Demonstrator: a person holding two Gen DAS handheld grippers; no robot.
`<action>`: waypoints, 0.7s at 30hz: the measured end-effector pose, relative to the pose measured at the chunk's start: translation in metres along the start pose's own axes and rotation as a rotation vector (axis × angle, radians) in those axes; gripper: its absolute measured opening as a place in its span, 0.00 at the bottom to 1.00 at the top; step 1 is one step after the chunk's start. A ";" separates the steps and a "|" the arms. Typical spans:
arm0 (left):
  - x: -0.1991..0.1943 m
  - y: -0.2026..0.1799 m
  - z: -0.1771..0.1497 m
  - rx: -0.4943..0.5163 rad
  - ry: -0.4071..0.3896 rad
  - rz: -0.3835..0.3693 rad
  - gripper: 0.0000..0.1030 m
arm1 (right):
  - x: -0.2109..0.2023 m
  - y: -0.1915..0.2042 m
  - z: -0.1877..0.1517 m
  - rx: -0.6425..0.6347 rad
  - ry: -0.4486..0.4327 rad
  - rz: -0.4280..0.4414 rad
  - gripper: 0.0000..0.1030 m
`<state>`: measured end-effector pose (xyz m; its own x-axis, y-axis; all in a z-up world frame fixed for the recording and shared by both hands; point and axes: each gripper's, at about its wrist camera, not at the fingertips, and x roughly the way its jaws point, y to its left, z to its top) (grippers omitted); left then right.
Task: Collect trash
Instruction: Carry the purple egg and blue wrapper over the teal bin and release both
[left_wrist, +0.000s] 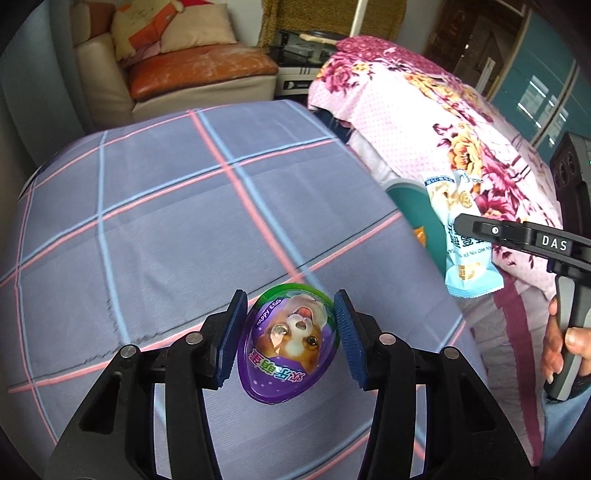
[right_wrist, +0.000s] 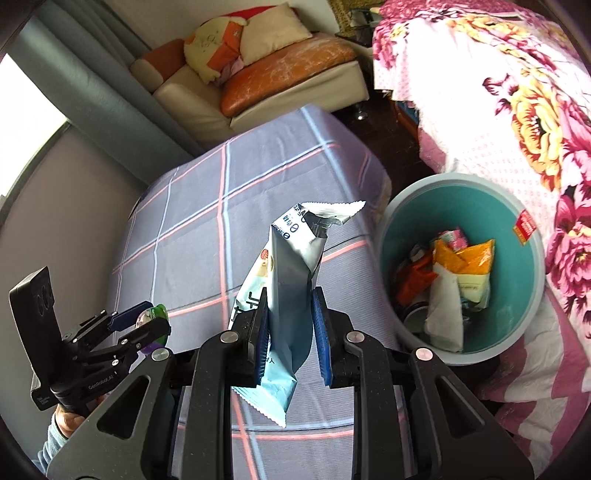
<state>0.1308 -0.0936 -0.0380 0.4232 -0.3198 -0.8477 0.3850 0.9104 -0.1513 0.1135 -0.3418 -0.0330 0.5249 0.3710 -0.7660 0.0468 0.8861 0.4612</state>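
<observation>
My left gripper (left_wrist: 290, 338) is shut on a purple egg-shaped toy package (left_wrist: 290, 341) with a dog picture, held above the plaid bedspread (left_wrist: 147, 221). Its blue pads (left_wrist: 231, 339) press both sides of the egg. My right gripper (right_wrist: 288, 332) is shut on a light-blue snack wrapper (right_wrist: 291, 280) with a torn silver top, which stands up between the pads. The same wrapper (left_wrist: 461, 236) shows at the right of the left wrist view. A teal trash bin (right_wrist: 413, 206) sits to the right, below the wrapper, holding several wrappers and a tissue. The left gripper (right_wrist: 142, 323) appears at lower left.
A floral pink quilt (right_wrist: 517, 110) lies right of and behind the bin. An orange and cream sofa (right_wrist: 288, 74) with cushions stands at the back. Dark floor (right_wrist: 399, 122) runs between bed and sofa. A hand (left_wrist: 561, 343) holds the right gripper's handle.
</observation>
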 end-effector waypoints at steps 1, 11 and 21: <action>0.003 -0.008 0.005 0.009 -0.001 -0.009 0.48 | -0.004 -0.006 0.002 0.006 -0.009 -0.004 0.20; 0.041 -0.096 0.050 0.100 0.017 -0.118 0.48 | -0.052 -0.075 0.020 0.078 -0.111 -0.072 0.20; 0.075 -0.161 0.068 0.149 0.054 -0.190 0.48 | -0.083 -0.125 0.024 0.114 -0.144 -0.136 0.20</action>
<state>0.1570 -0.2821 -0.0428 0.2886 -0.4631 -0.8380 0.5716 0.7855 -0.2372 0.0846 -0.4897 -0.0162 0.6225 0.1997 -0.7567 0.2169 0.8850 0.4120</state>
